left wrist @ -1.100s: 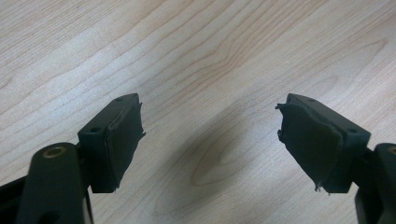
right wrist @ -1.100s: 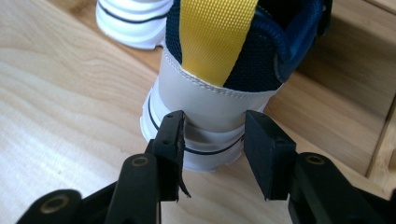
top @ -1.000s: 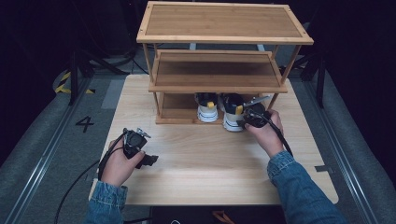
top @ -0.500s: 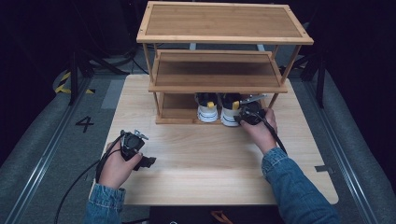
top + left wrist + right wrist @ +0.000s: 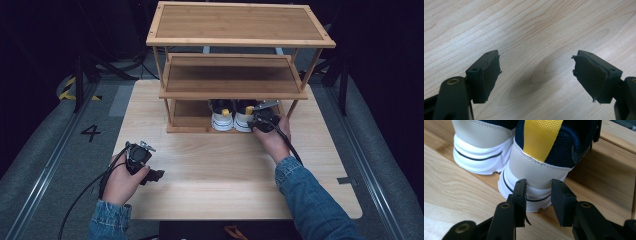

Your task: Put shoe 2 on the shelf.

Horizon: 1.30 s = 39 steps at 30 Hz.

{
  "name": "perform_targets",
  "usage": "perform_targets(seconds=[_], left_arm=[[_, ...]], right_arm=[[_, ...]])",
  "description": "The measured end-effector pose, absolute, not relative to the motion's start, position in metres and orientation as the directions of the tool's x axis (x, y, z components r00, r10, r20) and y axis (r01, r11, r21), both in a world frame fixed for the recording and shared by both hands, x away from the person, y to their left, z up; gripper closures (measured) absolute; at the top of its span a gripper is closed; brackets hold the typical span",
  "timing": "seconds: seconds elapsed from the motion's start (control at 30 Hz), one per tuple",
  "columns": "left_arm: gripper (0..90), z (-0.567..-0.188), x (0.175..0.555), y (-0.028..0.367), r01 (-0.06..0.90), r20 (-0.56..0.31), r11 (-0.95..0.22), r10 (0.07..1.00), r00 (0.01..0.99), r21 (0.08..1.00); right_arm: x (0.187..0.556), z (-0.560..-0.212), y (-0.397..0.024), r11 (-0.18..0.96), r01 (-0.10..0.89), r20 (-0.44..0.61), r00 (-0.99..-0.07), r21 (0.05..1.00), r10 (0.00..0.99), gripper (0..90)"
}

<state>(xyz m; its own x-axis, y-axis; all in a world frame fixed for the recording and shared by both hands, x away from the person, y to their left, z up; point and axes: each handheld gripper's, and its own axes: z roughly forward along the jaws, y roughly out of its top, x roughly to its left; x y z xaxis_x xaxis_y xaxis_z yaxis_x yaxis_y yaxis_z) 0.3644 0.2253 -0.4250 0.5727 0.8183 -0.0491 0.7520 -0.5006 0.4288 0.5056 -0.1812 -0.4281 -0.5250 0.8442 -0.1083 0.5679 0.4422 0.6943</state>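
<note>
Two shoes [image 5: 221, 119] sit heel-out on the rack's [image 5: 240, 90] bottom shelf. Right gripper [image 5: 538, 192], moved in closer since a second ago, has just been closing its jaws, now nearly together at the right shoe's [image 5: 541, 160] heel, nothing pinched yet. Likely pushing it home. Left gripper [image 5: 536, 75] idles, jaws wide apart over the table [image 5: 529, 30].

Pair of sneakers, heels out, side by side on bottom shelf of wooden rack [image 5: 235, 85]; white soles, pale grey heel counters, navy mesh collars, yellow heel tabs. Right sneaker [image 5: 541, 167] upright directly ahead of right claw [image 5: 538, 195], its heel between the jaws, which have just been closing; pad contact unclear. Left sneaker [image 5: 480, 145] just beside it, off to the claw's left and slightly farther back.
</note>
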Motion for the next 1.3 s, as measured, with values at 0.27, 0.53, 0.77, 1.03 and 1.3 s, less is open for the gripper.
perform_targets(seconds=[0.27,0.53,0.77,1.03,1.3], left_arm=[[21.5,-0.425,0.365,0.224,0.751,-0.052,-0.502,0.816,0.576,0.428],[21.7,-0.424,0.370,0.219,0.740,-0.047,-0.515,0.807,0.589,0.433],[21.5,-0.420,0.373,0.211,0.725,-0.047,-0.530,0.793,0.608,0.439],[21.5,-0.421,0.376,0.208,0.722,-0.049,-0.534,0.789,0.613,0.440],[21.7,-0.415,0.377,0.208,0.713,-0.060,-0.511,0.792,0.608,0.480]], right_arm=[[0.508,-0.431,-0.182,0.444,0.551,-0.130,-0.515,0.706,0.847,61.7],[0.494,-0.418,-0.187,0.427,0.517,-0.106,-0.538,0.742,0.836,55.0],[0.476,-0.399,-0.193,0.414,0.495,-0.062,-0.582,0.764,0.811,51.8],[0.462,-0.388,-0.212,0.414,0.491,-0.030,-0.617,0.766,0.787,47.6],[0.442,-0.378,-0.244,0.491,0.459,-0.061,-0.682,0.740,0.729,50.2]])
